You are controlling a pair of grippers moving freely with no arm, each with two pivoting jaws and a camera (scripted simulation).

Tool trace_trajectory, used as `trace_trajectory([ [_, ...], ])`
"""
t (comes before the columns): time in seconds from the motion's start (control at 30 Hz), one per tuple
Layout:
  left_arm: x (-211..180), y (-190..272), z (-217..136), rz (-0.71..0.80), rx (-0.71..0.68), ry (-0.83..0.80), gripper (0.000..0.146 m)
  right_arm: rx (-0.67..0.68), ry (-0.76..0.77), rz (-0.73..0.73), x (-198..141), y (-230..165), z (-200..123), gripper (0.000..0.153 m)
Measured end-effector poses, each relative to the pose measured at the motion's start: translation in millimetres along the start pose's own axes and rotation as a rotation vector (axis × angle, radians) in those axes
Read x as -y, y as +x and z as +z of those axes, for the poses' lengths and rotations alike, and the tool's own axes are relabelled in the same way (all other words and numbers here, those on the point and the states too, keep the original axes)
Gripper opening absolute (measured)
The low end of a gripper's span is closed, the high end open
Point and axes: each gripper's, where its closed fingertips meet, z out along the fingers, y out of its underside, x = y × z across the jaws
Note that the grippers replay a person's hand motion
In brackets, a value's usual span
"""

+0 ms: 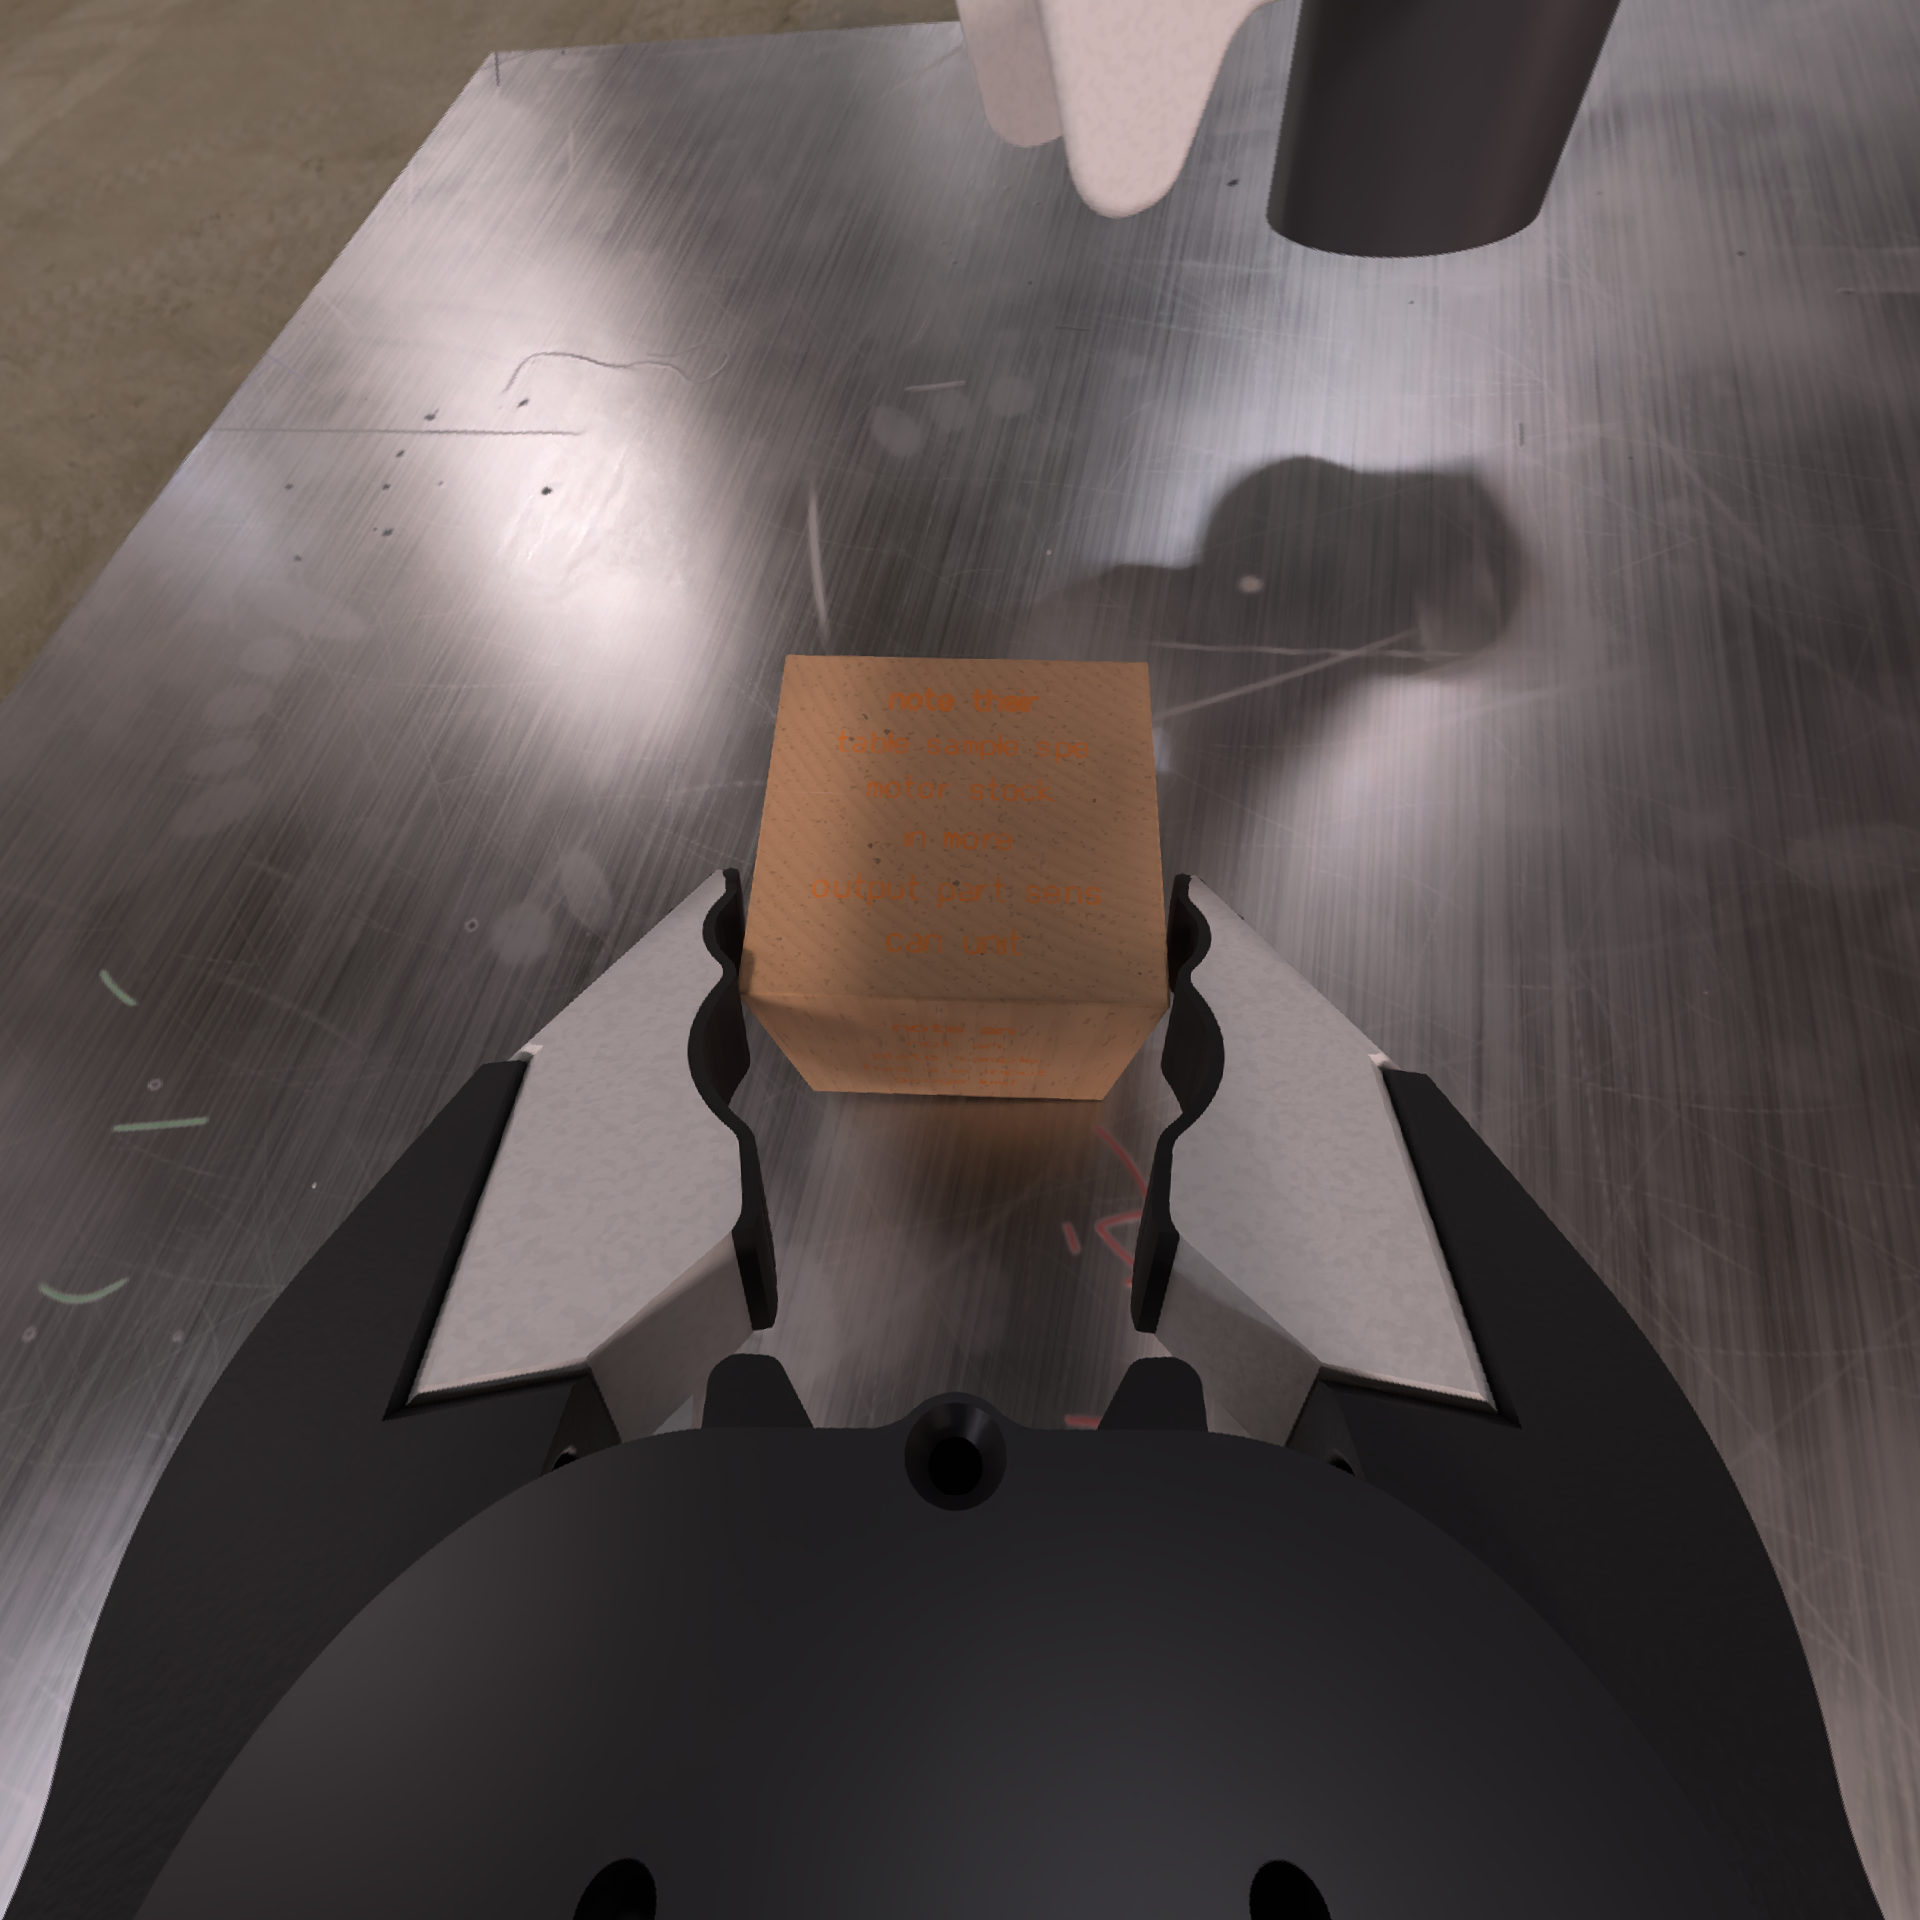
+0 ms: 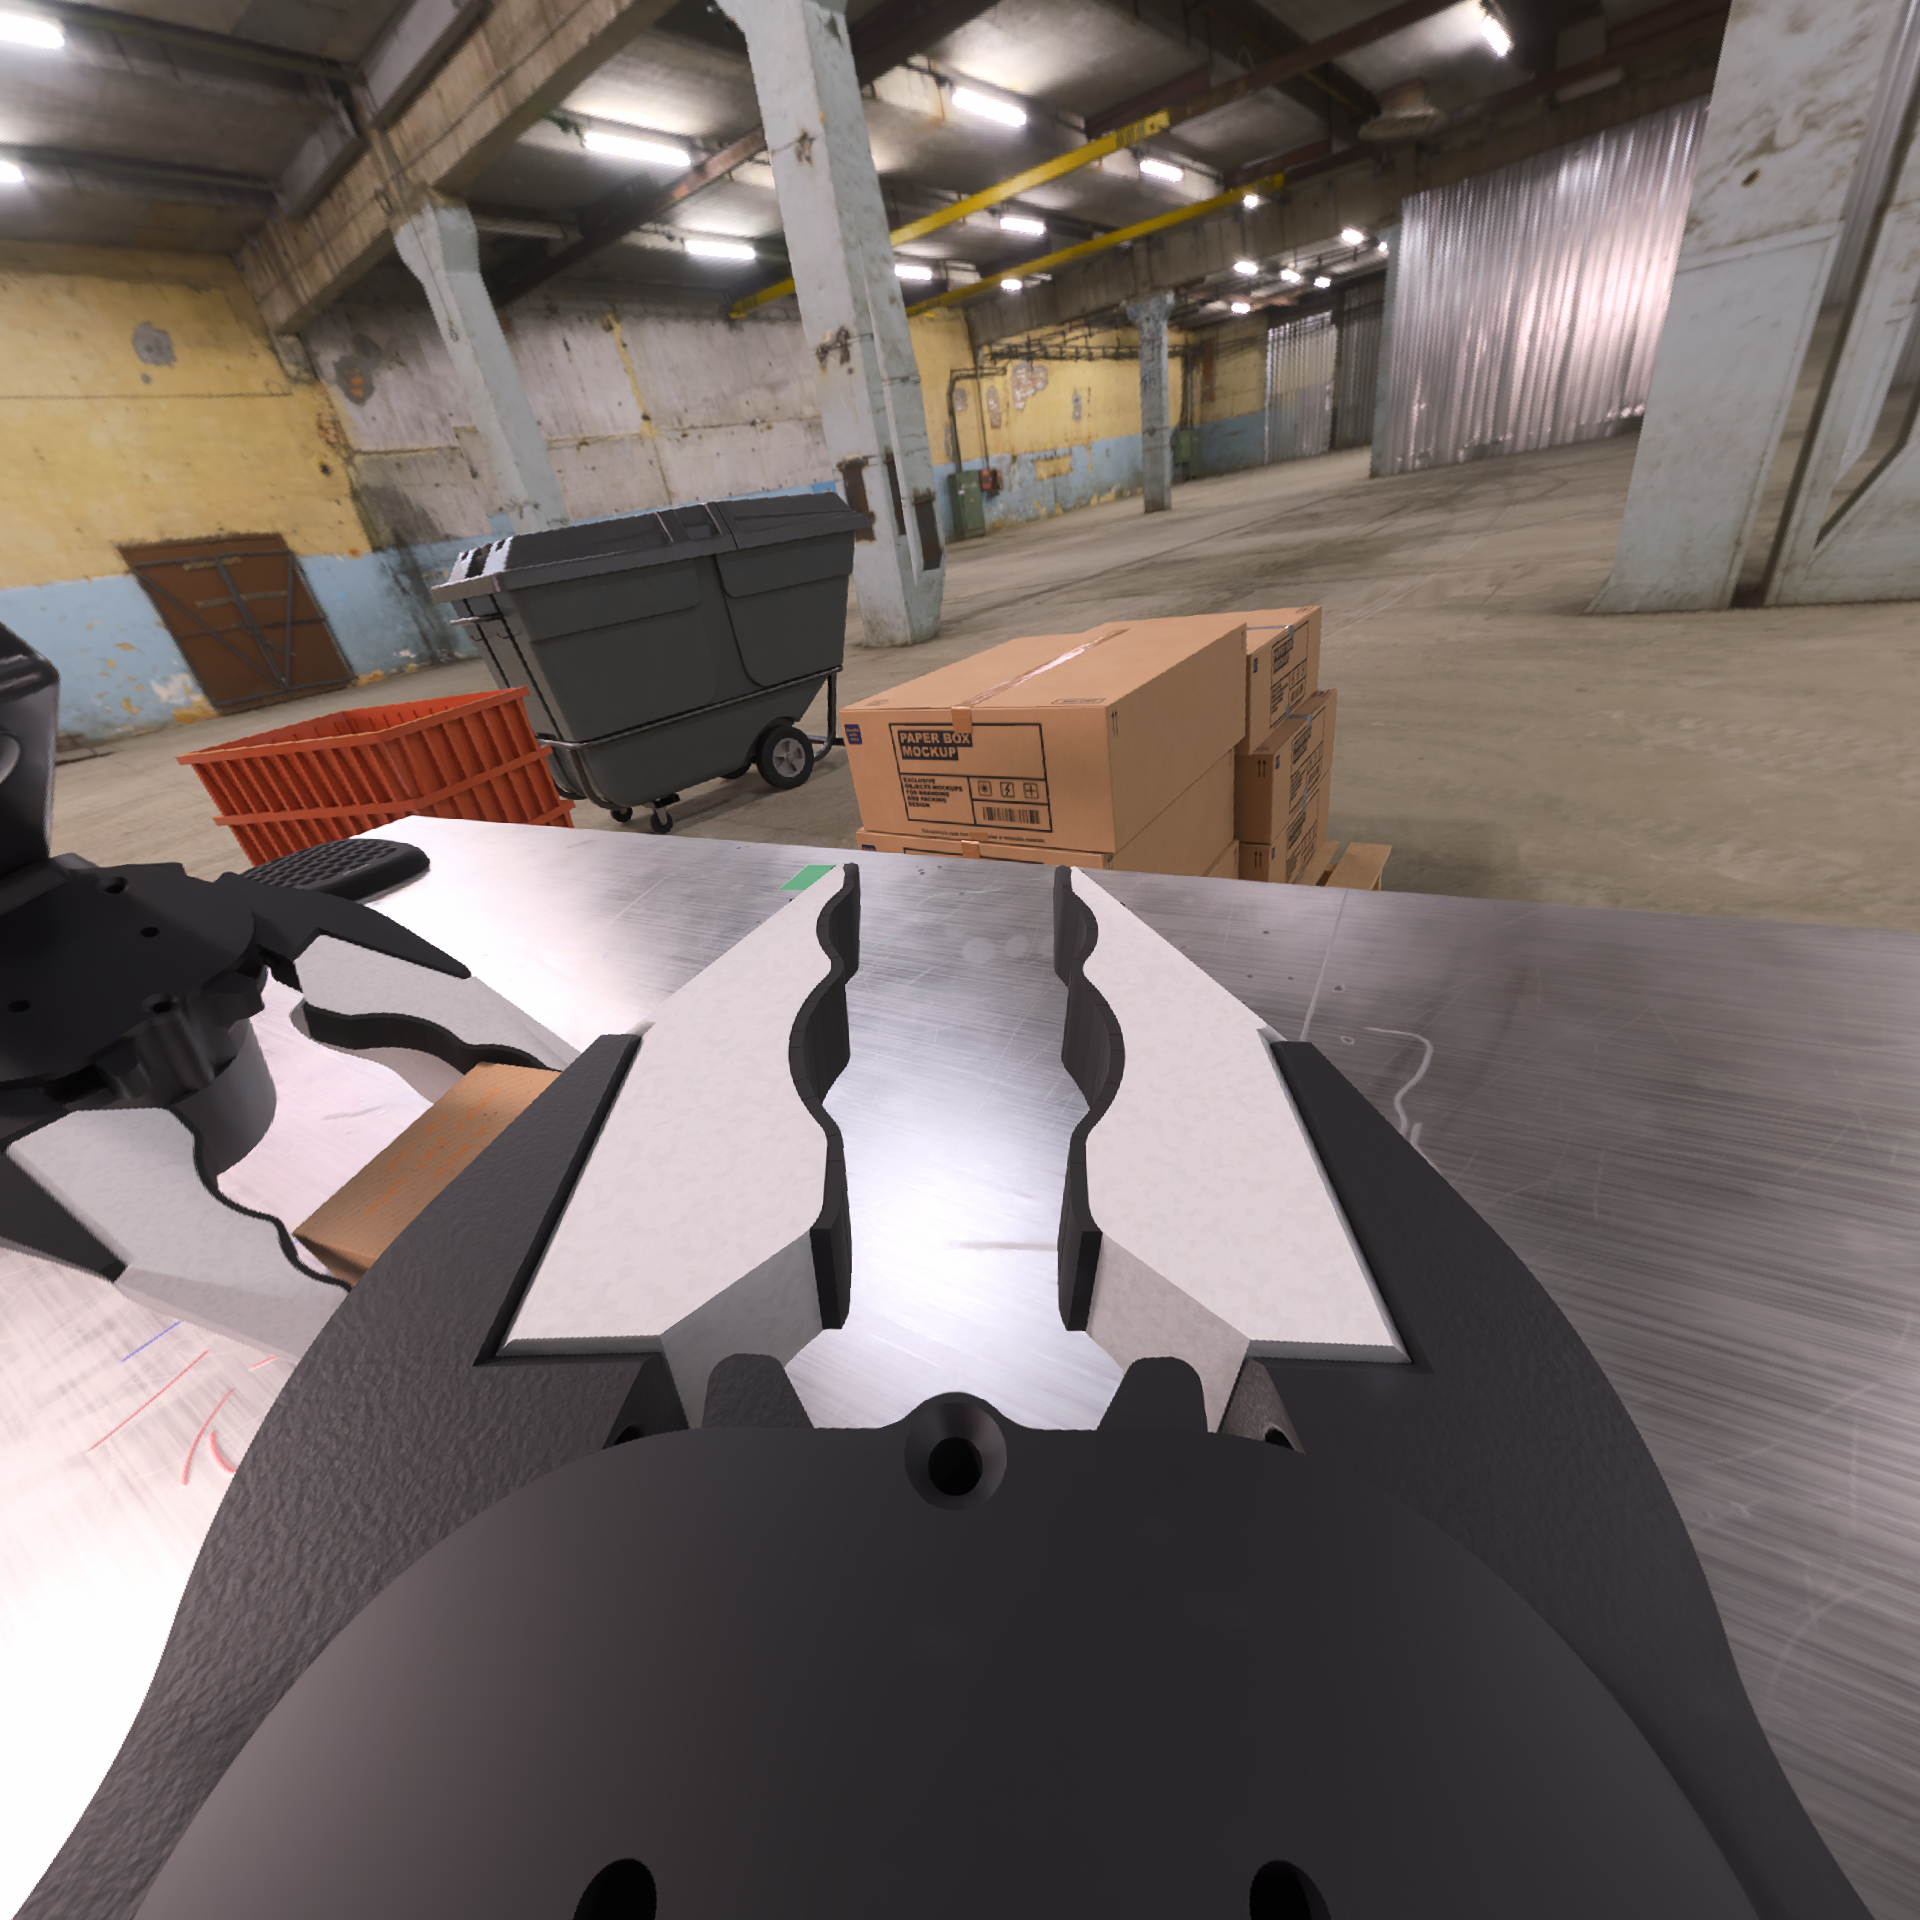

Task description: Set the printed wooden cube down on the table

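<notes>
The printed wooden cube (image 1: 956,862) is light brown with orange print on its top and front faces. It sits between the fingertips of my left gripper (image 1: 956,914), whose pads touch its left and right sides. The cube is low over the metal table (image 1: 416,727), with its blurred reflection right beneath it; I cannot tell if it touches. In the right wrist view the left gripper (image 2: 447,1169) and the cube (image 2: 426,1148) show at the left. My right gripper (image 2: 956,894) is open and empty, above the table. Its white finger (image 1: 1101,104) hangs at the top of the left wrist view.
The table's left edge (image 1: 260,416) runs diagonally, with floor beyond. A black textured object (image 2: 343,862) and a small green patch (image 2: 808,878) lie near the far edge. Past the table stand a red crate (image 2: 384,769), a grey wheeled bin (image 2: 665,634) and cardboard boxes (image 2: 1049,748).
</notes>
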Motion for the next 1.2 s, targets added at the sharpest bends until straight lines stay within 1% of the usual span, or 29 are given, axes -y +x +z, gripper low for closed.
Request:
trace_trajectory([
  [0.1, -0.9, -2.4, 0.2, -0.013, 0.005, -0.009, 0.079, 0.003, -0.008, 0.009, -1.0, 0.1, -0.6, 0.037],
  [0.67, 2.9, -9.6, -2.1, -0.087, 0.008, 0.033, 0.080, 0.032, -0.022, 0.033, -2.7, -3.8, -0.4, 0.037],
  [0.87, 1.9, -8.2, -1.2, -0.082, 0.000, 0.025, 0.080, 0.031, -0.026, 0.039, -3.5, -3.1, 0.0, 0.037],
  [0.9, 0.5, -7.0, -0.1, -0.079, -0.007, 0.013, 0.080, 0.033, -0.028, 0.041, -3.9, -3.3, 0.0, 0.037],
  [1.07, -9.1, -2.4, 2.0, -0.061, -0.042, -0.093, 0.091, 0.051, -0.041, 0.047, -5.7, -5.4, 0.4, 0.036],
  [1.2, -9.5, -2.4, 2.3, -0.057, -0.037, -0.096, 0.092, 0.053, -0.051, 0.042, -7.2, -6.4, 1.9, 0.035],
])
